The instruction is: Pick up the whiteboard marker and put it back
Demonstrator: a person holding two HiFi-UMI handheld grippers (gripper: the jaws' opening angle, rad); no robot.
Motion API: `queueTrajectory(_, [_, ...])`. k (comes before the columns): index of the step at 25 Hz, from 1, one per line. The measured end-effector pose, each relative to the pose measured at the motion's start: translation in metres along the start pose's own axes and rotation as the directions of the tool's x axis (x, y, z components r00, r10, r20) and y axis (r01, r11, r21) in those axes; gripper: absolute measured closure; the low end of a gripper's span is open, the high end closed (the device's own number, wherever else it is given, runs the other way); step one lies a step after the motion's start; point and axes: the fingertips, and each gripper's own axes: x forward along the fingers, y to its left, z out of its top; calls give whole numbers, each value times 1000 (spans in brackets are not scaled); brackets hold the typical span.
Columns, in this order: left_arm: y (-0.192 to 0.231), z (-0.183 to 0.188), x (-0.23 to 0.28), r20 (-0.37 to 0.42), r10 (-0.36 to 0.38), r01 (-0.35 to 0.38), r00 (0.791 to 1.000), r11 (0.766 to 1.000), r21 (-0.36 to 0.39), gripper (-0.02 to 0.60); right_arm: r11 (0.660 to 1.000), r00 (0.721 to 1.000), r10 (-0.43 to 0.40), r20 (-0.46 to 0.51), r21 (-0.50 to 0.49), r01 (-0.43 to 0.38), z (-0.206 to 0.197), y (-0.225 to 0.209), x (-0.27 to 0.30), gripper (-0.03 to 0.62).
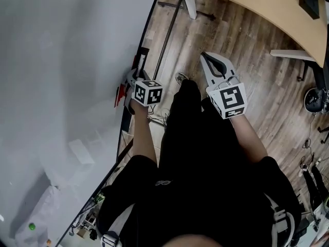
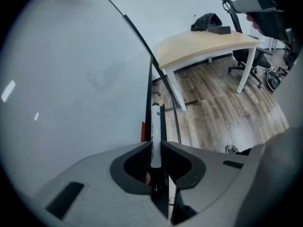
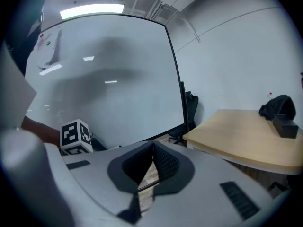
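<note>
White and glossy, the whiteboard (image 1: 67, 60) fills the left of the head view. Your left gripper (image 1: 134, 77) sits at its dark lower edge, near centre frame. Your right gripper (image 1: 208, 60) hangs to the right of it, over the wood floor (image 1: 257, 50).

In the left gripper view, lower centre, the jaws are clamped on the white marker (image 2: 155, 122). Its dark end points up the frame along the whiteboard's edge.

In the right gripper view, lower centre, the jaws meet with nothing between them. A tan desk (image 3: 246, 136) lies at right.

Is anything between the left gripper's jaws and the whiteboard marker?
Nothing: the left gripper view shows the left gripper shut directly on the whiteboard marker, no gap.
</note>
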Motion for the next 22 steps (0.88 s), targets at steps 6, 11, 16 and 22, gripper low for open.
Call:
queueTrajectory(6, [3, 5, -36, 103, 19, -7, 995, 993, -117, 515, 998, 998, 61, 15, -36, -60, 6, 22, -7, 592])
queueTrajectory(11, [5, 5, -72, 246, 34, 32, 969, 965, -259, 515, 990, 992, 127, 23, -69, -126, 10, 49, -12, 592])
queueTrajectory(16, [1, -1, -116, 351, 113, 40, 929, 914, -403, 515, 972, 977, 212, 27, -113, -208, 14, 72, -24, 592])
queueTrajectory(22, [-8, -20, -172, 432, 191, 90, 882, 830, -550, 515, 936, 947, 320, 38, -171, -309, 22, 109, -42, 592])
